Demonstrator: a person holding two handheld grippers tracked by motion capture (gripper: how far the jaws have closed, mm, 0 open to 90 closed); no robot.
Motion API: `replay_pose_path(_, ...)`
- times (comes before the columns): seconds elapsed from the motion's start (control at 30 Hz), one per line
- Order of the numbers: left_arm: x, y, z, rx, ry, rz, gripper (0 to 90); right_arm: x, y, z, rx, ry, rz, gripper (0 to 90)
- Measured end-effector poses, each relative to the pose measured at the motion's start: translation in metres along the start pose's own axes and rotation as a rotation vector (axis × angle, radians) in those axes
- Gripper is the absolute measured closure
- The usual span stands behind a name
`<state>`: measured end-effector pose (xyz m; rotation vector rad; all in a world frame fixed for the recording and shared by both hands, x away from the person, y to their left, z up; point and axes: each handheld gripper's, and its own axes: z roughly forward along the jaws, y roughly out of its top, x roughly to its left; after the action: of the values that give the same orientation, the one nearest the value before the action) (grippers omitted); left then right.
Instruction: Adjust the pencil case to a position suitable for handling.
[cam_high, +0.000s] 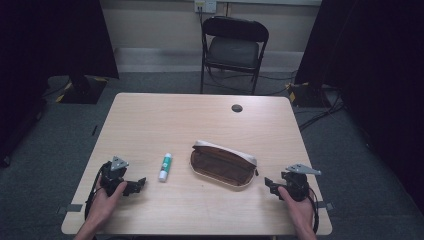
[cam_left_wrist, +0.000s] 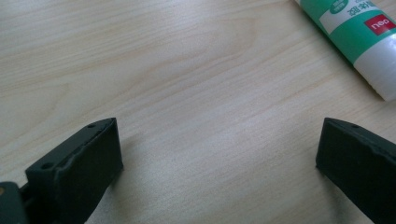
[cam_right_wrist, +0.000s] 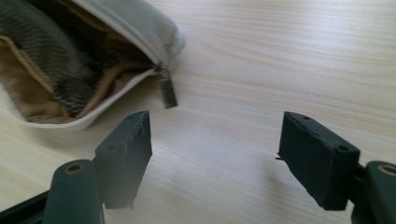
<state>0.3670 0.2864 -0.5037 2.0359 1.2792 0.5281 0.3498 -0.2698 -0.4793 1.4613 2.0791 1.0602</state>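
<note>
A green-and-white glue stick (cam_high: 165, 167) lies on the wooden table (cam_high: 165, 120), left of centre. To its right lies an unzipped pouch (cam_high: 223, 163), white outside and brown inside. My left gripper (cam_high: 140, 184) rests near the front left, open and holding nothing, its tips a short way left of the glue stick (cam_left_wrist: 362, 37). My right gripper (cam_high: 268, 183) rests near the front right, open with nothing between its jaws. In the right gripper view the pouch's open end (cam_right_wrist: 70, 65) and its zipper pull (cam_right_wrist: 167, 91) lie just ahead to the left.
A round cable hole (cam_high: 237, 108) sits near the table's far edge. A black folding chair (cam_high: 233, 47) stands behind the table. Dark curtains hang at both sides, and cables run across the floor at the right.
</note>
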Motion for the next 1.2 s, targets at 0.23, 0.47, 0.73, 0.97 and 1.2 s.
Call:
replay_pose_path(0.23,0.0,0.0,0.0,0.001,0.0,0.001,0.0,0.012,0.003,-0.004,-0.009,0.045,-0.031,25.6)
replay_pose_path(0.47,0.0,0.0,0.0,-0.001,-0.002,-0.005,0.0,0.029,0.015,-0.003,-0.035,0.083,-0.068,23.9)
replay_pose_path(0.73,0.0,0.0,0.0,-0.001,-0.001,-0.003,0.0,0.044,0.031,0.011,-0.028,0.102,-0.125,25.2)
replay_pose_path(0.97,0.0,0.0,0.0,-0.001,-0.001,-0.003,0.0,0.048,0.049,0.033,-0.037,0.111,-0.103,26.1)
replay_pose_path(1.2,0.0,0.0,0.0,-0.001,0.0,-0.003,0.0,0.041,0.054,0.052,-0.058,0.096,-0.077,32.5)
